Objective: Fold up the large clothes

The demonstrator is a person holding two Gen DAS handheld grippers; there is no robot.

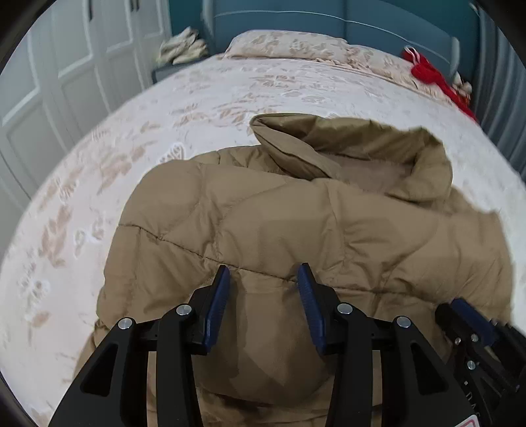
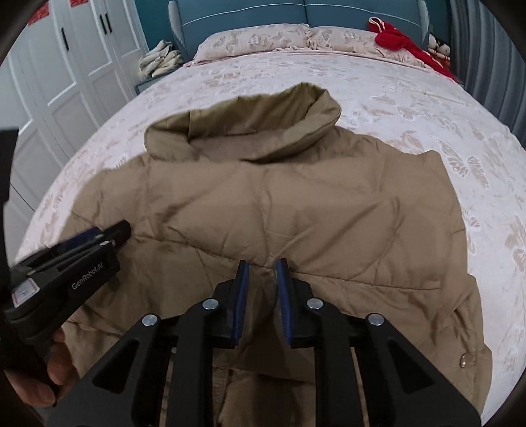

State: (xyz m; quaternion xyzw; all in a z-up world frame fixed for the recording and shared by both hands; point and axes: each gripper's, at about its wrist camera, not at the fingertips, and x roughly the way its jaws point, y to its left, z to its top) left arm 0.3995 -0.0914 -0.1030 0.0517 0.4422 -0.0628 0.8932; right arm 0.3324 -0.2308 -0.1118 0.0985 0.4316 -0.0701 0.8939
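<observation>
**Tan puffer jacket spread on the bed, both grippers working its near edge**

Starting at the left: a white panelled wardrobe [image 2: 65, 75] is standing along the wall, and next to it a pile of pale folded cloth [image 2: 161, 60] is sitting on a small bedside stand beside the teal padded headboard [image 2: 296, 13].

The left black two-finger gripper with blue pads [image 1: 263, 279] is hovering right over the tan quilted puffer jacket [image 1: 296, 223], its jaws standing fairly wide with a hump of fabric bulging up between them. Whether the pads are actually pressing into the cloth is hard to say. In the right wrist view the same gripper is showing from the side, too side-on there to judge the gap, with the person's hand [image 2: 49, 371] wrapping its handle.

The jacket is lying across the near half of the bed with the pink-and-cream floral bedspread [image 2: 411, 108], back side up, its hood [image 2: 250, 128] flopping open toward the pillows.

Moving right, the right black two-finger gripper with blue pads [image 2: 263, 272] is sitting with its jaws narrow, pinching a small ridge of jacket fabric between the pads near the hem.

Far right, a red garment with white cords [image 2: 397, 41] is lying by the floral pillow [image 2: 256, 39], with small stuffed toys [image 2: 439, 47] tucked just beside it in the corner.
</observation>
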